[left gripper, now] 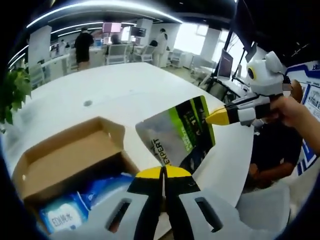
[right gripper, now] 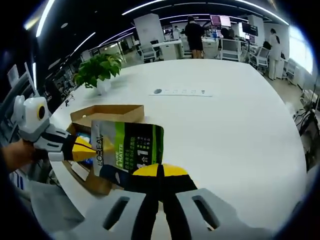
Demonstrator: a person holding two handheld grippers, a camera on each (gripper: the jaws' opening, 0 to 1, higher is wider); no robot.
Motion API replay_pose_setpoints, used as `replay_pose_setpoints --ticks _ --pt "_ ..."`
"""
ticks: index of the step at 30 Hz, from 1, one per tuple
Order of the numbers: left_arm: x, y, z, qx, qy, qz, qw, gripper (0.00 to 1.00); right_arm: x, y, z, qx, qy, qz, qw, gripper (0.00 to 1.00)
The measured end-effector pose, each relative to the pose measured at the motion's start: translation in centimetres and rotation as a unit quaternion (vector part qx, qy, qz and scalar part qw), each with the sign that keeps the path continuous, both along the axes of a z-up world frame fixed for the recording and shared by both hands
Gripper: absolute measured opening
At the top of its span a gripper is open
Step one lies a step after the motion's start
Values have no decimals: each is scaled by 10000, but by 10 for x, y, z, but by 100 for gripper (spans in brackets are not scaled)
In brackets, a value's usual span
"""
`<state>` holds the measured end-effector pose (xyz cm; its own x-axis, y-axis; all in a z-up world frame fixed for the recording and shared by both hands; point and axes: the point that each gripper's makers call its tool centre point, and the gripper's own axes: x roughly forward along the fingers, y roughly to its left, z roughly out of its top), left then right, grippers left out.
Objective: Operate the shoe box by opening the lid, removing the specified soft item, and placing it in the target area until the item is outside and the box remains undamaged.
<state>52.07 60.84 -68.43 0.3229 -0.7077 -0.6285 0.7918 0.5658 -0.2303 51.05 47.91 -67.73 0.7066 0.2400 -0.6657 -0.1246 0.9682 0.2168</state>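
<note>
1. Right up against the lens in the left gripper view is my left gripper [left gripper: 163,172], yellow tips pressed together on the bottom edge of the pouch [left gripper: 176,135], so it's clamped on that.
2. My right gripper [left gripper: 216,117] comes in from the right side of that view and pinches the far edge of the same pouch. My hand [left gripper: 295,112] is wrapped around its handle.
3. From the right gripper view it's the mirror of that: my right gripper [right gripper: 160,171] has its yellow tips closed on the near edge of the pouch [right gripper: 127,150], and my left gripper [right gripper: 86,149] bites the edge on the left.
4. So the pouch is held between both tongs, lifted above the table edge and clear of the box. It's a silver, green and black soft pack with L'Oreal lettering on it.
5. Shoe box [left gripper: 60,160] is brown cardboard, sitting open on the white table [left gripper: 120,90], just beside and below the pouch. In the right gripper view the shoe box [right gripper: 107,112] sits partly behind the pouch.
6. Still inside the box: a blue packet [left gripper: 62,215], looks like wet wipes or similar, can't read it properly.
7. Background stuff: a potted plant [right gripper: 99,70] on the white table [right gripper: 225,125], and people [right gripper: 194,35] standing at desks way off at the back.
</note>
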Motion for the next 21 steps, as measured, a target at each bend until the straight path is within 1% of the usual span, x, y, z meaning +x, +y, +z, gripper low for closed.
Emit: replay_pose_setpoints --ticks 5,9,13,18,20,21 --pt "-1 -7 -7 113 13 -97 9999 0 2 -6 -9 -73 85 -12 9999 0" --pt "-1 -12 -13 263 -31 -221 9994 0 3 -12 -17 -97 160 -40 9998 0" --pt "-2 -17 -20 415 -8 -312 9986 0 4 -15 -23 -106 212 -67 9997 0" --pt "1 -23 -27 621 -91 -448 9970 0 6 -22 -34 -99 288 -130 9995 0" --pt "2 -25 -31 747 -107 -539 9957 0 6 -24 -38 -92 303 -143 9994 0" --pt "3 -26 -33 817 -159 -574 9949 0 7 -25 -39 -86 309 -144 9994 0"
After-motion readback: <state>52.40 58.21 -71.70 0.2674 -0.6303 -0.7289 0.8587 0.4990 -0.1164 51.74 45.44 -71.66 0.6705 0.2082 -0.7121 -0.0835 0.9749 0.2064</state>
